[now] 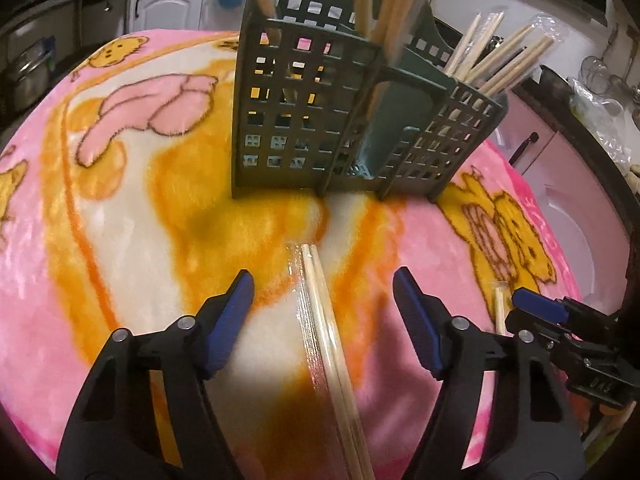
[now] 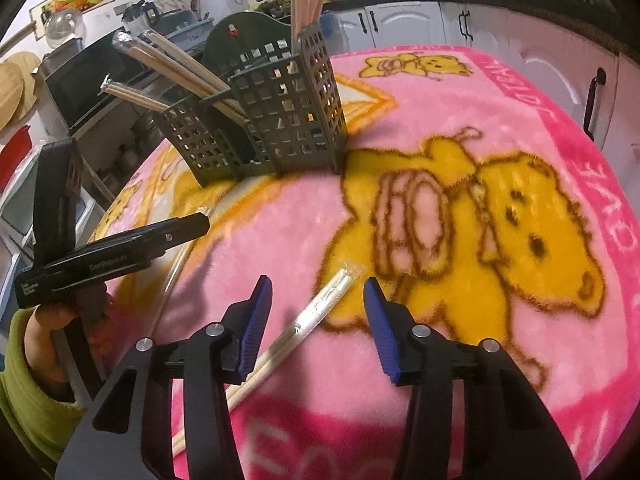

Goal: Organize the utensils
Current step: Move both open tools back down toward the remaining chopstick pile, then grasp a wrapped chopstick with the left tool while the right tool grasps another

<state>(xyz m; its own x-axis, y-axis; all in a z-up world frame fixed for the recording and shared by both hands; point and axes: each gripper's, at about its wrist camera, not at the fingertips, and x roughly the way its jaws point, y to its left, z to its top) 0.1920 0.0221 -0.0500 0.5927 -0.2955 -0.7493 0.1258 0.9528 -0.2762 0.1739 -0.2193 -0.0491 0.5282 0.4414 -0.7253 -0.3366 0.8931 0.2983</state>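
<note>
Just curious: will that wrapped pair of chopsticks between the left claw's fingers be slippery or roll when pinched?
Probably slippery: the wrapped chopsticks wear glossy clear film. Likely stiff and light, being thin wood. Rolling seems unlikely on the fuzzy blanket.

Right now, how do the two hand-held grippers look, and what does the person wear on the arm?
Both the left gripper and the right gripper have black plastic bodies, silver pivot pins and ribbed blue pads. White lettering marks the side of the left one in the right wrist view. The hand holding it comes out of a light green sleeve. No cables show.
</note>
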